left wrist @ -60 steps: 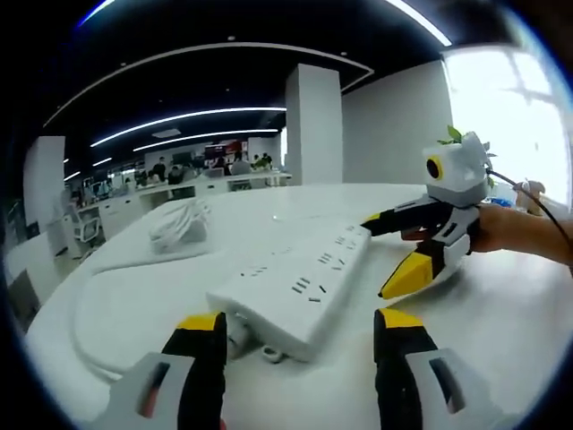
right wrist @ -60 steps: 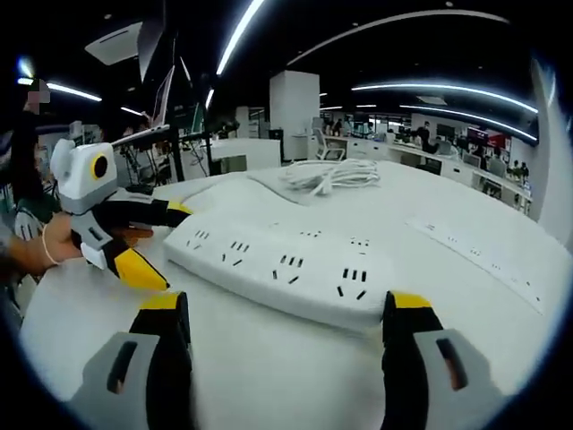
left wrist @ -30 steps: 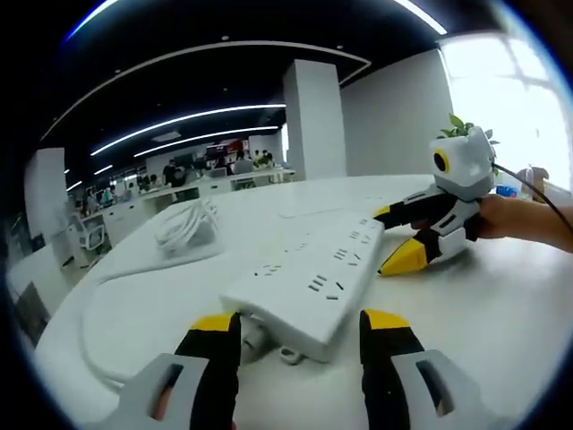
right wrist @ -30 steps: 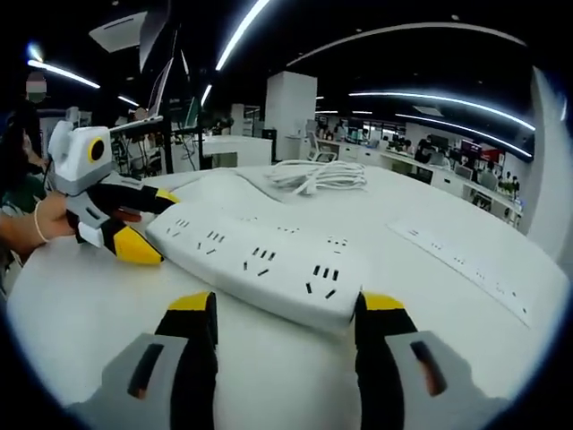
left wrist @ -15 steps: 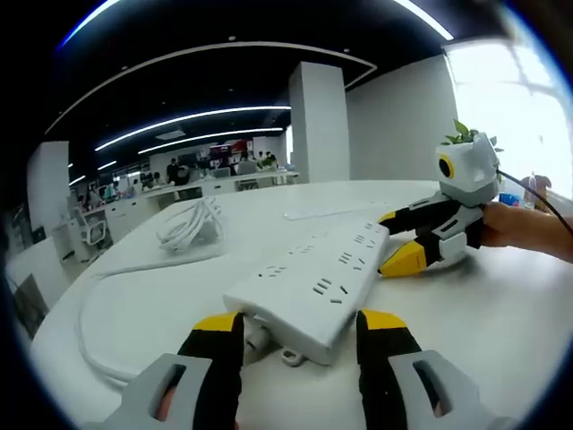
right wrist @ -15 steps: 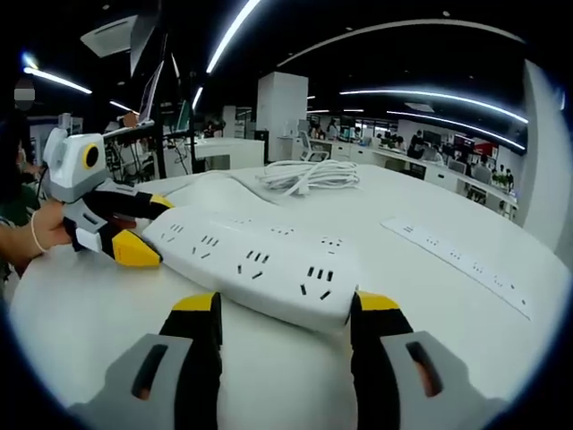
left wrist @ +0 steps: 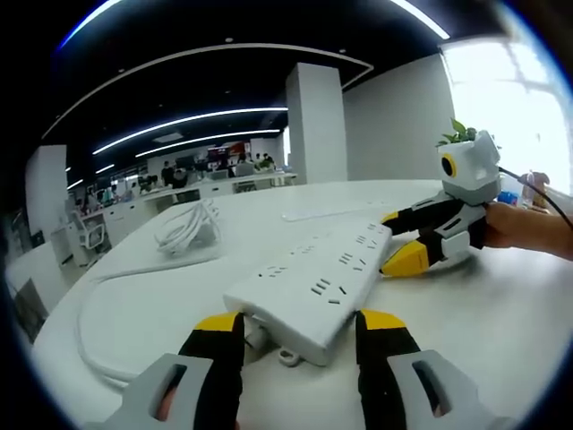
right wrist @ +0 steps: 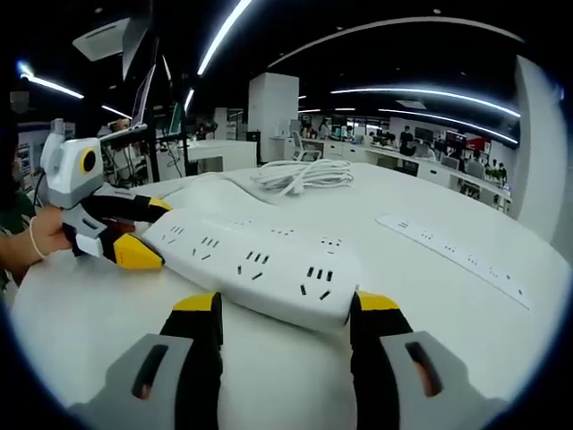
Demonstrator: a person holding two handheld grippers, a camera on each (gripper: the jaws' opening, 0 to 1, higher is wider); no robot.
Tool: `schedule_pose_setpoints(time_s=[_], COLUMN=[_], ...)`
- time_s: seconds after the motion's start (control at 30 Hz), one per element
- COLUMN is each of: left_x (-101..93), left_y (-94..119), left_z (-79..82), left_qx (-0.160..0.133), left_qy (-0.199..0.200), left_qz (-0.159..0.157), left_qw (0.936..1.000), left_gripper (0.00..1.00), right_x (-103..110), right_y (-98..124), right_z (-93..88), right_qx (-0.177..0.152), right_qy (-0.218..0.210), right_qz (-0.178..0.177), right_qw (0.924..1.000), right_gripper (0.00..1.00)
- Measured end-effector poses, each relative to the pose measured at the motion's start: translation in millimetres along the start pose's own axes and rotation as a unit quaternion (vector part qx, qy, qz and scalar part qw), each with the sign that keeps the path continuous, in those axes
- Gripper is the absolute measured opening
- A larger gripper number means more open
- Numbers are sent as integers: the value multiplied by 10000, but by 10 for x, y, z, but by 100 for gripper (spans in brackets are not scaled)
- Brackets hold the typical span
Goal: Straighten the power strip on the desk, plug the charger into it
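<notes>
Left gripper view has our left gripper (left wrist: 291,336) with its jaws on either side of the cord end of the power strip (left wrist: 313,287), closed onto its flanks as far as we can judge; the right gripper (left wrist: 407,240) brackets the far end. Right gripper view confirms it: the right gripper (right wrist: 284,313) has its jaws pressed against the strip's two long sides. The strip lies flat on the white desk (right wrist: 466,340), angled, with the coiled charger cable (right wrist: 300,175) well apart behind it. To straighten it well, we should keep both grips level, pivot the two ends together without lifting, and watch that the thick cord (left wrist: 98,309) curving off the near end does not drag the strip back out of line
</notes>
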State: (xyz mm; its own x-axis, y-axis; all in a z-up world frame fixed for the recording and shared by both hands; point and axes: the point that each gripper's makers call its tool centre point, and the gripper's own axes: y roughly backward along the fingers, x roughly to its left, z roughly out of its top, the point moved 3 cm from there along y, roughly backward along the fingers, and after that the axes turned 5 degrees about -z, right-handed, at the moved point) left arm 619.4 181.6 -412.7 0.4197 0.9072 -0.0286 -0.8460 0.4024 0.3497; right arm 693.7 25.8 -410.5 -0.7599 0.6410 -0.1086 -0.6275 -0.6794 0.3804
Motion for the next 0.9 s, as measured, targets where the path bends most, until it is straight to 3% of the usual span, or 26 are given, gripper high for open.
schedule_pose_setpoints(time_s=[0.9], left_x=[-49], left_y=[-44], left_z=[30], left_qx=[65], left_qy=[-196], left_qz=[-305], left_qw=[9993], left_gripper=[48], right_x=[16], right_y=[181], right_z=[-60], right_qx=[-6], right_qy=[-382], right_qz=[-459], right_qw=[9982], right_gripper=[56])
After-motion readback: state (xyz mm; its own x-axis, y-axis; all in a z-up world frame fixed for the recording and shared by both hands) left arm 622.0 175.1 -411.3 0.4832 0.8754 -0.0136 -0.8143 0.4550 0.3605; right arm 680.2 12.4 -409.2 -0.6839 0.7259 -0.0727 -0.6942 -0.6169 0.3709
